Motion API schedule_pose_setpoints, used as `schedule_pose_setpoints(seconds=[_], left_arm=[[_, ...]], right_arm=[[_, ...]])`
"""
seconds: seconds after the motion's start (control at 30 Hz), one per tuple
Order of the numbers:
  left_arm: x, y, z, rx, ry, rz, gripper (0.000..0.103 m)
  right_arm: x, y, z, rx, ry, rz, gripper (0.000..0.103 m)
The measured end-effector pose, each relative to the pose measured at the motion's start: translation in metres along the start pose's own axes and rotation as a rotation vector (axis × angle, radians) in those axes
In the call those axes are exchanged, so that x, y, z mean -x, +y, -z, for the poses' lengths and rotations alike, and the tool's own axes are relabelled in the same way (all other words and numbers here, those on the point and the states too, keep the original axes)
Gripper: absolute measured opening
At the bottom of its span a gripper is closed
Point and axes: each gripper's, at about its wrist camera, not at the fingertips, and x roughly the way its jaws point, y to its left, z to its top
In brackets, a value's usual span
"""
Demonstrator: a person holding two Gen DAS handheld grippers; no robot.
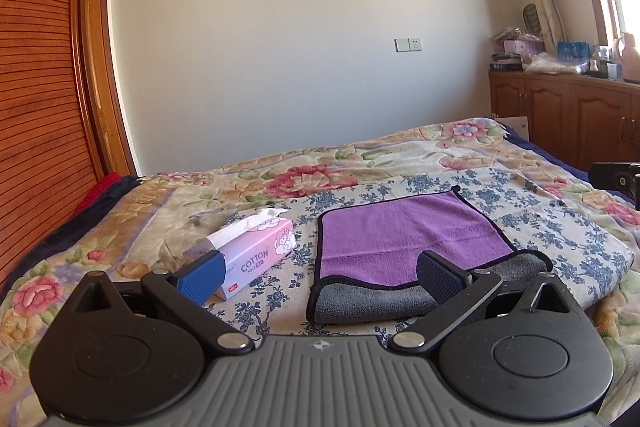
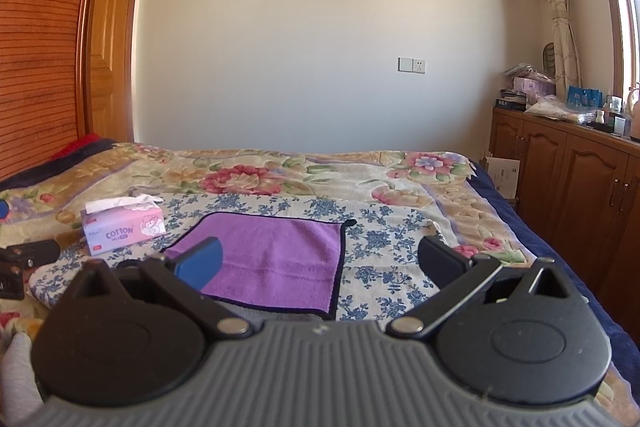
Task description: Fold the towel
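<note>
A purple towel (image 1: 404,231) with a dark border lies on the bed, folded over so its grey underside (image 1: 372,301) shows along the near edge. It also shows in the right wrist view (image 2: 276,255). My left gripper (image 1: 320,275) is open and empty, held above the bed just short of the towel's near left corner. My right gripper (image 2: 320,263) is open and empty, held above the towel's near right corner. The right gripper's body shows at the right edge of the left wrist view (image 1: 618,179), and the left gripper's body shows at the left edge of the right wrist view (image 2: 24,259).
A pink tissue box (image 1: 256,255) stands left of the towel; it also shows in the right wrist view (image 2: 120,227). The floral bedspread (image 1: 520,163) covers the bed. A wooden cabinet (image 2: 580,179) with clutter on top stands at the right. A wooden headboard (image 1: 36,107) rises at the left.
</note>
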Motion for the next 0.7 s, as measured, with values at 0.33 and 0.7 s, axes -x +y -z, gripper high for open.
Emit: schedule_pose_setpoints(seconds=[0.33,0.7], left_arm=[[-0.014,0.001,0.001,-0.004,0.026,0.013,0.103],[-0.030,0.003,0.002,0.003,0.055,0.019,0.103]], right_arm=[[-0.012,0.001,0.001,-0.007,0.023,-0.014,0.103],[-0.024,-0.002,0.001,-0.042,0.056,-0.031,0.103]])
